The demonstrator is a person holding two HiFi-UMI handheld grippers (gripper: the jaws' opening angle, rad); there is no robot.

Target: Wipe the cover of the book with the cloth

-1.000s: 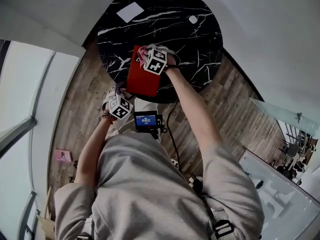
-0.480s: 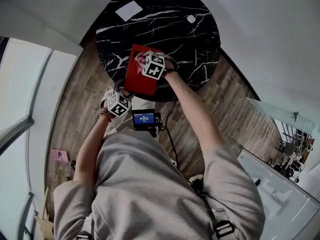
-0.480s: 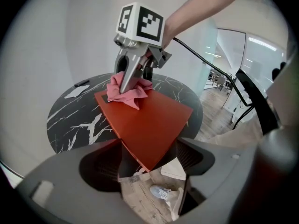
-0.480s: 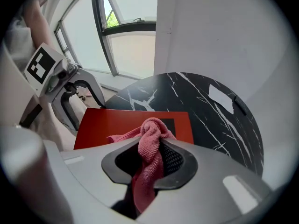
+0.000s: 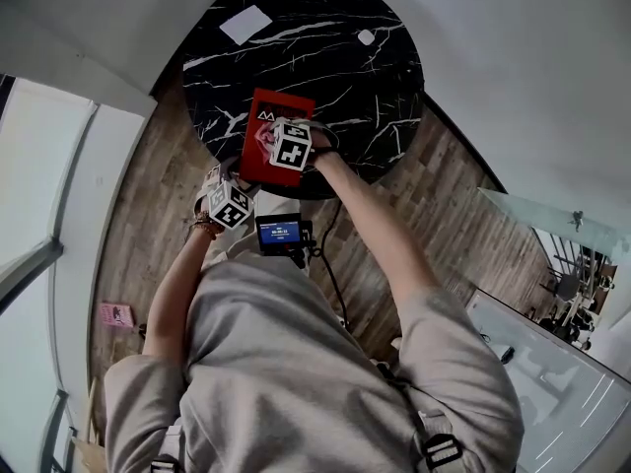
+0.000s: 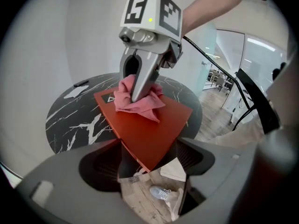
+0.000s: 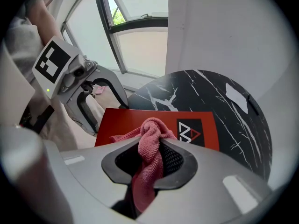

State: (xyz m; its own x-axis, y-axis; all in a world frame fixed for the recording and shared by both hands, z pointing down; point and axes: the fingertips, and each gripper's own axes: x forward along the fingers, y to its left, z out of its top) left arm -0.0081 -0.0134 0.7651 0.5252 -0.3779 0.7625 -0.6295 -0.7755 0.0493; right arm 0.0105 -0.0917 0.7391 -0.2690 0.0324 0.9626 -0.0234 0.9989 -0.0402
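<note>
Two claws are at work. The right gripper has its jaws pinched on a pink cloth. The cloth's bunched end rests on the red book directly ahead of the jaws. The left gripper has its jaws clamped on the book's near corner, which overhangs the round black marble table.

Only the left gripper view shows wooden floor and a white shoe below that corner. Only the right gripper view shows the cover emblem clearly: white and red triangles on a black square, just beyond the cloth and to its right. No lettering is legible. Farther ahead, well apart, a white sheet lies on the table.
</note>
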